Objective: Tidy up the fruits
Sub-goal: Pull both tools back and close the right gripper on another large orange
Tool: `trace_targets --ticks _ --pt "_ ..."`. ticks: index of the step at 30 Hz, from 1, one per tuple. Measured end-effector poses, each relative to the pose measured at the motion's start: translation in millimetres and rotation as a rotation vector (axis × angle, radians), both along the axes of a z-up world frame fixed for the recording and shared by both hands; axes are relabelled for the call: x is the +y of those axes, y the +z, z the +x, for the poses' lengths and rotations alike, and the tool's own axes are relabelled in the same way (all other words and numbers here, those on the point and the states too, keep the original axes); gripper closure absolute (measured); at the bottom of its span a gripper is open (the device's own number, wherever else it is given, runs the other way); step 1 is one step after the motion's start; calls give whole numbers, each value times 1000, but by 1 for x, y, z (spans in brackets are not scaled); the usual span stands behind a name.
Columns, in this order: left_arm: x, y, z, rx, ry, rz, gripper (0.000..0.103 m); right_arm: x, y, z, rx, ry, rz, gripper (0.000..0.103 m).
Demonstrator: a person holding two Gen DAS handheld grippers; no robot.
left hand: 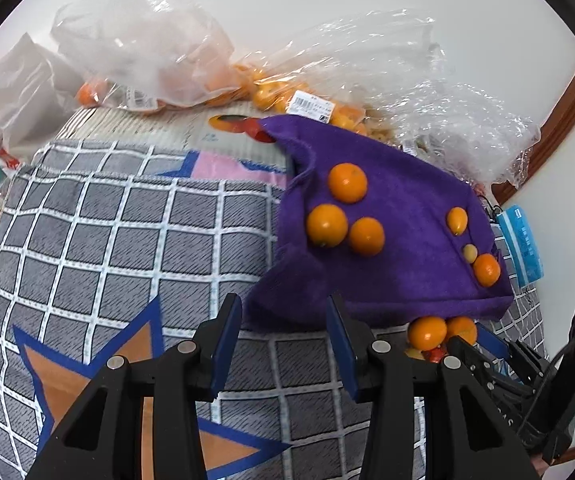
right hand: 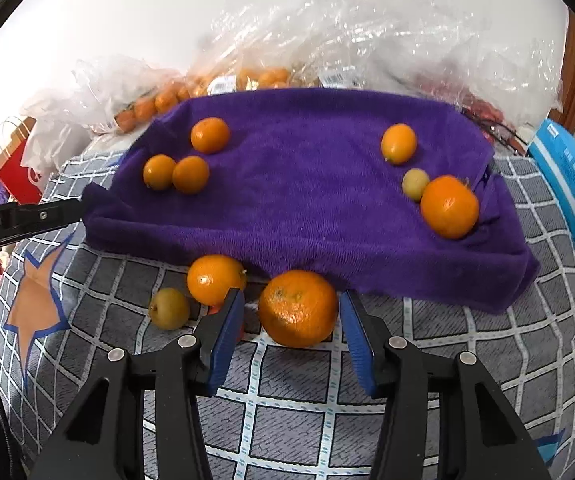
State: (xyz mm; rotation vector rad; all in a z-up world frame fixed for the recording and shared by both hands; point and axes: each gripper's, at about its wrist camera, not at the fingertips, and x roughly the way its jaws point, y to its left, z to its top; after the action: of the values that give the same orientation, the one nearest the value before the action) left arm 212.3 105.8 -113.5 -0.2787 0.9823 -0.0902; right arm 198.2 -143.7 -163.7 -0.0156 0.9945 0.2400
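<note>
A purple towel [right hand: 307, 184] lies on a grey checked cloth [right hand: 299, 408]. On it sit three small oranges [right hand: 190, 174] at the left, and a kumquat [right hand: 398, 144], a small yellow-green fruit [right hand: 415, 184] and a mandarin [right hand: 449, 206] at the right. In front of the towel lie a large mandarin [right hand: 297, 308], another orange [right hand: 215, 279] and a greenish fruit [right hand: 169, 308]. My right gripper [right hand: 291, 332] is open with the large mandarin between its fingers. My left gripper [left hand: 285, 344] is open and empty at the towel's [left hand: 387, 216] left corner, and it also shows in the right wrist view [right hand: 31, 216].
Clear plastic bags of oranges [right hand: 223, 84] pile up behind the towel against the white wall. A blue packet [right hand: 571, 184] lies at the right. A red paper bag [right hand: 19, 164] stands at the far left. Orange star patterns [left hand: 87, 376] mark the cloth.
</note>
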Motion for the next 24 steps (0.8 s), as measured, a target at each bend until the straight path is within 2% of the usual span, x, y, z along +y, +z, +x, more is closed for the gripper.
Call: trace_targets --ticks 5,10,24 --pt "4 -3 -3 5 2 -8 62 -2 -9 5 23 -13 4 60" --pt "0 -4 -8 5 -11 -9 62 -6 -2 -1 -6 -30 -16 60" --pt "-53 -14 -40 17 -105 -2 62 -45 28 -48 -72 -72 -16 60"
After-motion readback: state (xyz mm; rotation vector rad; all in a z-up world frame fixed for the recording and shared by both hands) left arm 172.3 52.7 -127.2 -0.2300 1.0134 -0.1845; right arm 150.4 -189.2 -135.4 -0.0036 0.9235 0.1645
